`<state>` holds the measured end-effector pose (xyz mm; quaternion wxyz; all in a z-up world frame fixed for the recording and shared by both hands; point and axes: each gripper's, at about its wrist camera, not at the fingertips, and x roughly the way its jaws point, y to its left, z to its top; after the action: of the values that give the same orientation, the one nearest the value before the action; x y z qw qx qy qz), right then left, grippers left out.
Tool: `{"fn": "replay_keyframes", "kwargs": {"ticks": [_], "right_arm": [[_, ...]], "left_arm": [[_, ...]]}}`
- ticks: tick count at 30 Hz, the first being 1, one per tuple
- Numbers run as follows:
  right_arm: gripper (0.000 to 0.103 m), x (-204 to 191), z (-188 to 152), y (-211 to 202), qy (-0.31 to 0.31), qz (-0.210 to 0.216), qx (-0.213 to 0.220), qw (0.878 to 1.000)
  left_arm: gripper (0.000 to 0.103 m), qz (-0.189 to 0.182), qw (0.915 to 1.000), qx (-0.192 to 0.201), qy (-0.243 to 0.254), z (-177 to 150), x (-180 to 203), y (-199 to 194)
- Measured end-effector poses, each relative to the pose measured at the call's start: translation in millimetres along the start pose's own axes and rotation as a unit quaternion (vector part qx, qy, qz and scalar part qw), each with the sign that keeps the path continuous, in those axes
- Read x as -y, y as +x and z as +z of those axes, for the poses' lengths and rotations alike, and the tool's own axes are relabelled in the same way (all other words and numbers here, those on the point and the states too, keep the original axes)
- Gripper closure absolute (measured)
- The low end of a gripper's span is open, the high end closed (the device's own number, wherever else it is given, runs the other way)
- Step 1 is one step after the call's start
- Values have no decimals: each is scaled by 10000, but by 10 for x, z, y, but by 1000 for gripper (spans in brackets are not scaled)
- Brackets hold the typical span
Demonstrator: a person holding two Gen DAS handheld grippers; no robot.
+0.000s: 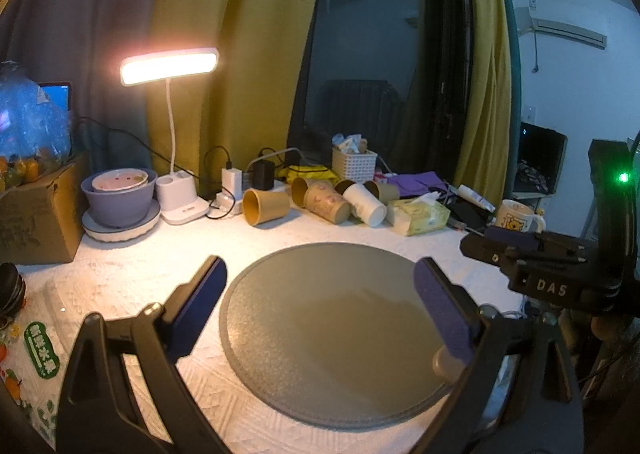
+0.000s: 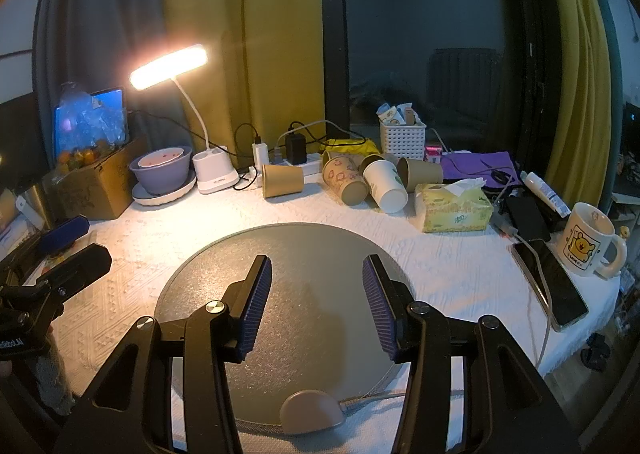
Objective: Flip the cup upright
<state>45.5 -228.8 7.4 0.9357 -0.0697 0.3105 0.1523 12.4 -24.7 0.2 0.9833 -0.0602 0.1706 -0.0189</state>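
Observation:
Several paper cups lie on their sides at the back of the white table: a plain brown cup [image 1: 266, 206] [image 2: 282, 180], a patterned brown cup [image 1: 326, 202] [image 2: 346, 178], a white cup [image 1: 366, 204] [image 2: 386, 186] and another brown cup [image 2: 420, 174]. My left gripper [image 1: 320, 274] is open and empty above the round grey mat [image 1: 328, 334]. My right gripper [image 2: 316, 274] is open and empty above the same mat [image 2: 288, 254]. The right gripper also shows at the right edge of the left wrist view [image 1: 520, 250]. The left gripper shows at the left edge of the right wrist view [image 2: 68, 250].
A lit desk lamp [image 2: 212, 170], a purple bowl on a plate [image 2: 162, 170], a cardboard box [image 2: 96, 182], chargers [image 2: 296, 148], a white basket [image 2: 402, 138], a tissue pack [image 2: 454, 210], a phone [image 2: 552, 282] and a mug [image 2: 588, 244] ring the mat.

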Motion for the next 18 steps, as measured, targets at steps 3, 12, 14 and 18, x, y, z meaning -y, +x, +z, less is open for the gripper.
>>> {"fn": "replay_keyframes", "kwargs": {"ticks": [3, 12, 14, 18], "right_arm": [[53, 24, 4, 13, -3, 10, -18, 10000], [53, 219, 73, 184, 1, 11, -142, 9999], [53, 255, 119, 265, 12, 10, -157, 9999], [53, 419, 232, 416, 47, -13, -185, 9998]], "left_arm": [[7, -16, 10000, -16, 8, 16, 29, 32], [7, -19, 9999, -167, 21, 151, 78, 274], [7, -31, 9996, -265, 34, 198, 90, 377], [7, -81, 9988, -487, -18, 298, 105, 633]]}}
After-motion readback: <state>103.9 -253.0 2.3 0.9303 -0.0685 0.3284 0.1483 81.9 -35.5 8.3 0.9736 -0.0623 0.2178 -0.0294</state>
